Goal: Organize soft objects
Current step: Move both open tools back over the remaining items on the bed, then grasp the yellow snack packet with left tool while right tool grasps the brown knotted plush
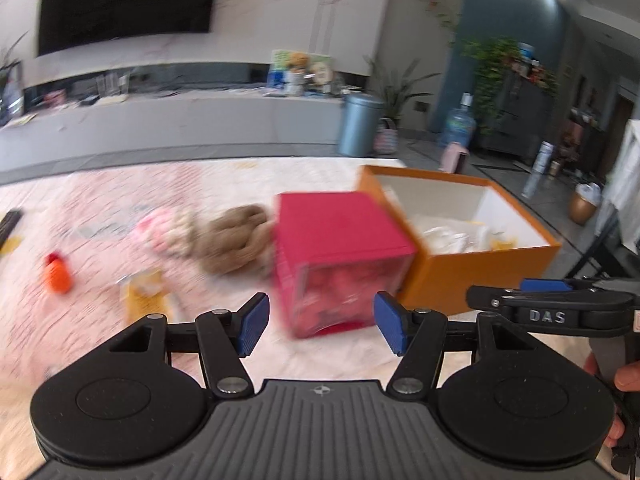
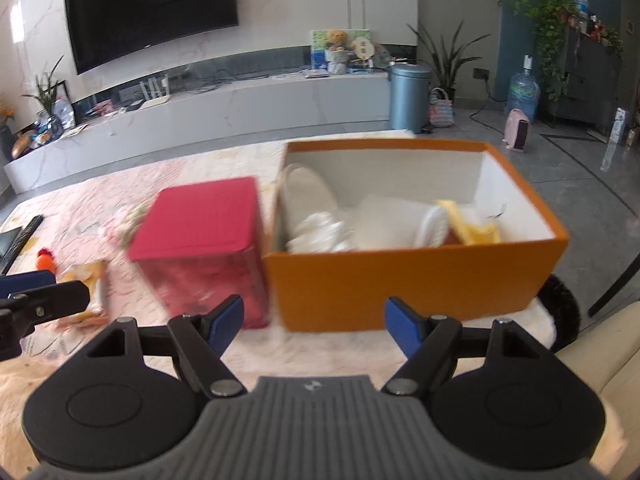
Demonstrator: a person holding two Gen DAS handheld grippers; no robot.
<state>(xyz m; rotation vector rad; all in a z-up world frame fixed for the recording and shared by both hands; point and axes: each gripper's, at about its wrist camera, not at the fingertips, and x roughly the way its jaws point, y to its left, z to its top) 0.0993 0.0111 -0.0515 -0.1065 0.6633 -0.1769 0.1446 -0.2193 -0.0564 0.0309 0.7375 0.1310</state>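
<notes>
Orange box [image 2: 416, 284] holds white soft items [image 2: 320, 230].

Left tongs [image 1: 320, 322]: blue-padded fingers spread wide apart, nothing between them. Right tongs [image 2: 314, 326]: fingers likewise spread, gripping nothing. Both are level and side by side. Bare fingers [image 1: 626, 376] of the right hand wrap its handle.

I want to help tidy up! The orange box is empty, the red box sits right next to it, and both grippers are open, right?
Not quite: the orange box is not empty. The right wrist view shows white soft things and something yellow already inside it. The rest holds: the red box sits right beside it, and the left gripper and right gripper are both open.
</notes>
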